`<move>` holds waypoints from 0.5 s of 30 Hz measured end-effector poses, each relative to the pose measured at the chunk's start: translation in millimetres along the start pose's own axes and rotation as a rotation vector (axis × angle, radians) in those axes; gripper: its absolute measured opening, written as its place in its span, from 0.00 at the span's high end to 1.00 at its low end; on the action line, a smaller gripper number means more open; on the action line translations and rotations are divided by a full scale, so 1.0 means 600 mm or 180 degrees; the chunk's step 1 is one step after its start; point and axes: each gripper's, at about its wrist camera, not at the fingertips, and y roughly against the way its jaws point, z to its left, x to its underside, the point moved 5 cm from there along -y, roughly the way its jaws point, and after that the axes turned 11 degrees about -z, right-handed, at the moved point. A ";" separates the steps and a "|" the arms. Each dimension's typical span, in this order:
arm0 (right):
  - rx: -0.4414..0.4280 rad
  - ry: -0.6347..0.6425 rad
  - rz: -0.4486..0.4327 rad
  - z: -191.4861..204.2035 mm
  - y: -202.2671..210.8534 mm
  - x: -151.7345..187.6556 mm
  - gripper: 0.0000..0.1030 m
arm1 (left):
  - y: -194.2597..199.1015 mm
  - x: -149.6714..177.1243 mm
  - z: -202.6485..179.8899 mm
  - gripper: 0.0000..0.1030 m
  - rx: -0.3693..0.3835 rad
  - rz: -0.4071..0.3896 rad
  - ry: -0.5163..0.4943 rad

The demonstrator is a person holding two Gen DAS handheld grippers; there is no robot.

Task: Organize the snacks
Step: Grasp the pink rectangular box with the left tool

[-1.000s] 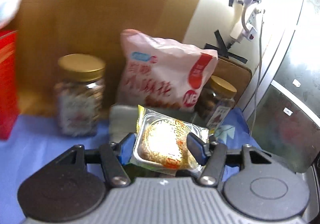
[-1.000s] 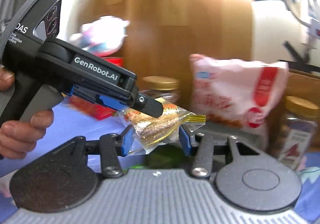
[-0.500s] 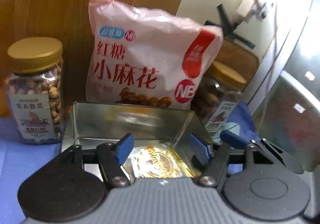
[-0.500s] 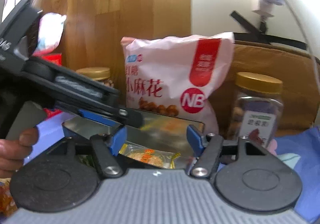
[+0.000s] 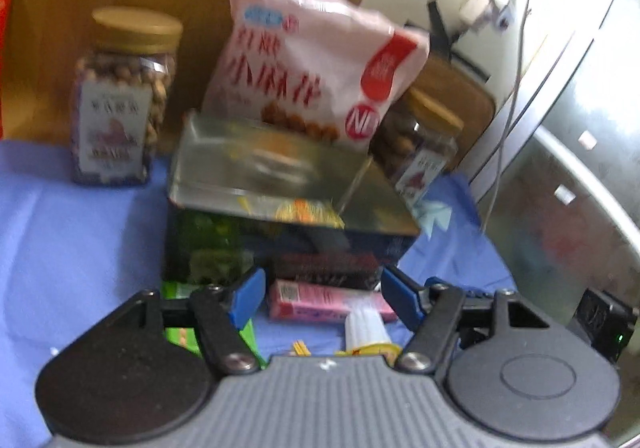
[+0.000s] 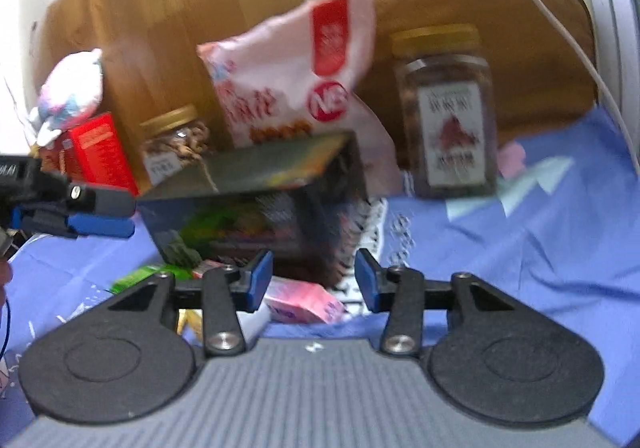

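Left wrist view: a nut jar (image 5: 124,96) at ten o'clock; an open metal tin (image 5: 280,204) at centre holding a wrapped pastry (image 5: 304,210); a pink snack bag (image 5: 316,68) at twelve o'clock behind it; a second jar (image 5: 420,144) at two o'clock. The left gripper (image 5: 322,298) has just been widening; its jaws stand apart, empty, above a pink packet (image 5: 316,298) on the blue cloth (image 5: 72,240).

Right wrist view: the left gripper at nine o'clock, the tin central. The right gripper (image 6: 314,280) has just been narrowing; its jaws stand apart, gripping nothing.
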 end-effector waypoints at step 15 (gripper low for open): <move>-0.0082 0.0146 0.0478 0.013 -0.023 0.034 0.57 | -0.109 0.057 0.000 0.36 -0.0274 0.0333 -0.0193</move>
